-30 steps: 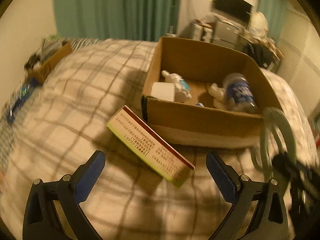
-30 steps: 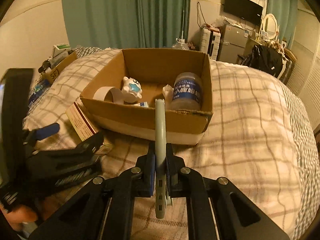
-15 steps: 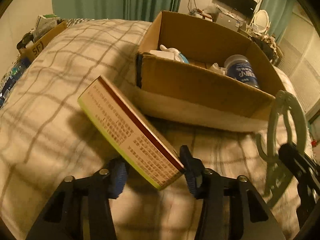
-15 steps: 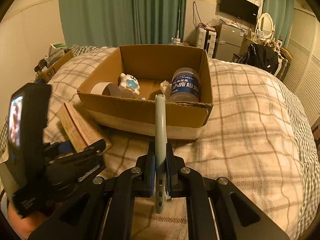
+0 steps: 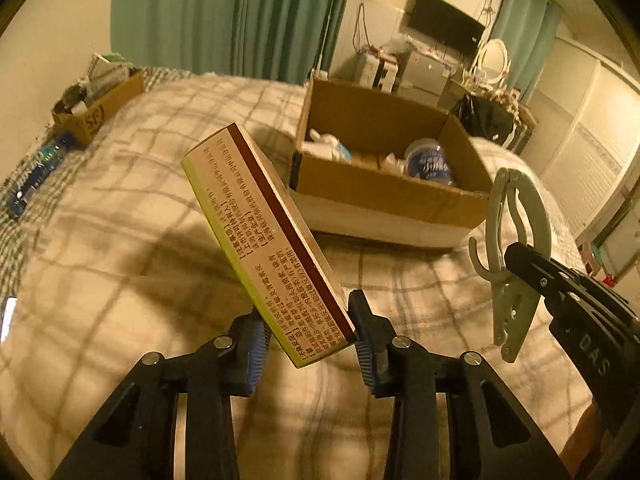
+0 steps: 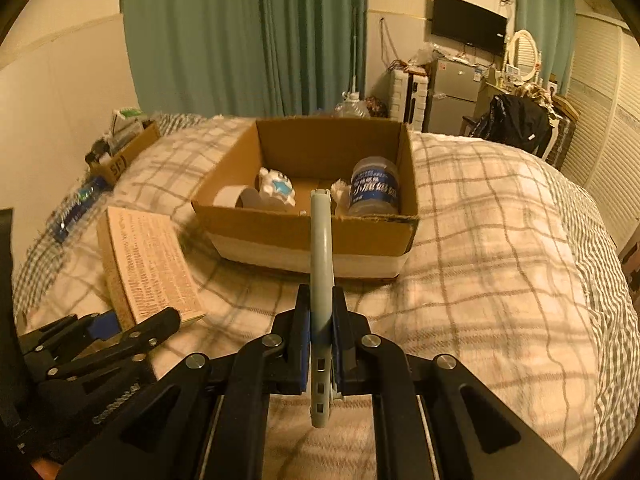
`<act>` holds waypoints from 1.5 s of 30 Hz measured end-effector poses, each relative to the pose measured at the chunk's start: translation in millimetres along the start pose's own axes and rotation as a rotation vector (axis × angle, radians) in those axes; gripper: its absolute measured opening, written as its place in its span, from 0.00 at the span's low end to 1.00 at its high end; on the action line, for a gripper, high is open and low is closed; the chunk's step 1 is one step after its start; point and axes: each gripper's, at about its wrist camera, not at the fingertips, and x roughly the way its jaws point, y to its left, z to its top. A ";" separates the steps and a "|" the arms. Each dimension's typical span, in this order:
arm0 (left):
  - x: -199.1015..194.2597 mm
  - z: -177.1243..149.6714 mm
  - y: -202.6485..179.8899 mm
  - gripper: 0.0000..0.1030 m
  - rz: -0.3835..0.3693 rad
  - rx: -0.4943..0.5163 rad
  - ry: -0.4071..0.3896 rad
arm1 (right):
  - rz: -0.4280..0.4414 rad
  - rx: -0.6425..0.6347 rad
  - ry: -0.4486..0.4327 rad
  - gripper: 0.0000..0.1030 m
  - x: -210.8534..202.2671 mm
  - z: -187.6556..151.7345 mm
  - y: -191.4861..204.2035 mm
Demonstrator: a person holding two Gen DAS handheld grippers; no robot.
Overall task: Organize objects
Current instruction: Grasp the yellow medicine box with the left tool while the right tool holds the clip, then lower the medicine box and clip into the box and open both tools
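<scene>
My left gripper (image 5: pixel 308 334) is shut on a long flat medicine box (image 5: pixel 256 220) with a dark red stripe, held tilted above the bed; it also shows in the right wrist view (image 6: pixel 148 264). My right gripper (image 6: pixel 320 336) is shut on a grey-green plastic hook (image 6: pixel 321 248), also seen in the left wrist view (image 5: pixel 512 248). An open cardboard box (image 6: pixel 304 228) sits ahead on the bed, holding a blue-labelled jar (image 6: pixel 374 192), a white toy figure (image 6: pixel 276 190) and a tape roll (image 6: pixel 236 196). Both grippers are short of the box's near wall (image 5: pixel 384 196).
The bed has a checked cover (image 6: pixel 480 240). A smaller carton of clutter (image 5: pixel 96 100) and a blue bottle (image 5: pixel 36 168) lie at the bed's far left. A fridge, TV and mirror stand behind the bed.
My left gripper closed on the medicine box and lifted it off the bed, tilted up. My right gripper kept hold of the hook and rose slightly.
</scene>
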 end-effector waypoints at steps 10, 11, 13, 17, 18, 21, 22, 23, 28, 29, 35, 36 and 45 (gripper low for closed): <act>-48.5 4.1 -11.6 0.37 -0.040 0.049 -0.080 | 0.034 0.038 -0.074 0.08 -46.2 10.8 6.1; -52.9 6.0 -15.1 0.37 -0.047 0.062 -0.090 | 0.035 0.035 -0.081 0.07 -49.8 12.1 7.0; -59.8 10.3 -21.1 0.37 -0.060 0.088 -0.105 | 0.034 0.030 -0.095 0.08 -57.0 15.6 8.3; -70.3 25.4 -33.4 0.37 -0.093 0.138 -0.129 | 0.032 0.017 -0.119 0.07 -67.2 27.0 9.2; -72.0 29.6 -35.9 0.37 -0.096 0.151 -0.136 | 0.032 0.014 -0.124 0.07 -69.2 30.0 7.9; -76.3 47.4 -44.3 0.37 -0.123 0.189 -0.153 | 0.027 0.003 -0.149 0.07 -76.1 44.9 6.4; -76.4 51.4 -45.8 0.37 -0.125 0.195 -0.157 | 0.024 0.000 -0.158 0.07 -78.1 51.2 5.3; -76.6 58.0 -48.7 0.37 -0.122 0.211 -0.168 | 0.021 -0.003 -0.165 0.07 -79.1 56.0 4.8; -71.7 87.4 -56.6 0.37 -0.139 0.231 -0.189 | 0.013 -0.015 -0.194 0.07 -77.4 85.5 -2.7; -69.6 95.6 -56.9 0.37 -0.142 0.230 -0.195 | 0.014 -0.012 -0.195 0.07 -76.3 89.6 -5.0; -45.5 131.6 -61.5 0.37 -0.115 0.253 -0.205 | 0.019 0.017 -0.183 0.07 -50.5 124.7 -25.1; -39.7 135.9 -62.0 0.37 -0.110 0.260 -0.200 | 0.020 0.023 -0.177 0.08 -42.6 131.5 -28.5; 34.6 153.0 -59.8 0.37 -0.067 0.298 -0.108 | 0.043 0.051 -0.105 0.08 24.4 165.2 -44.9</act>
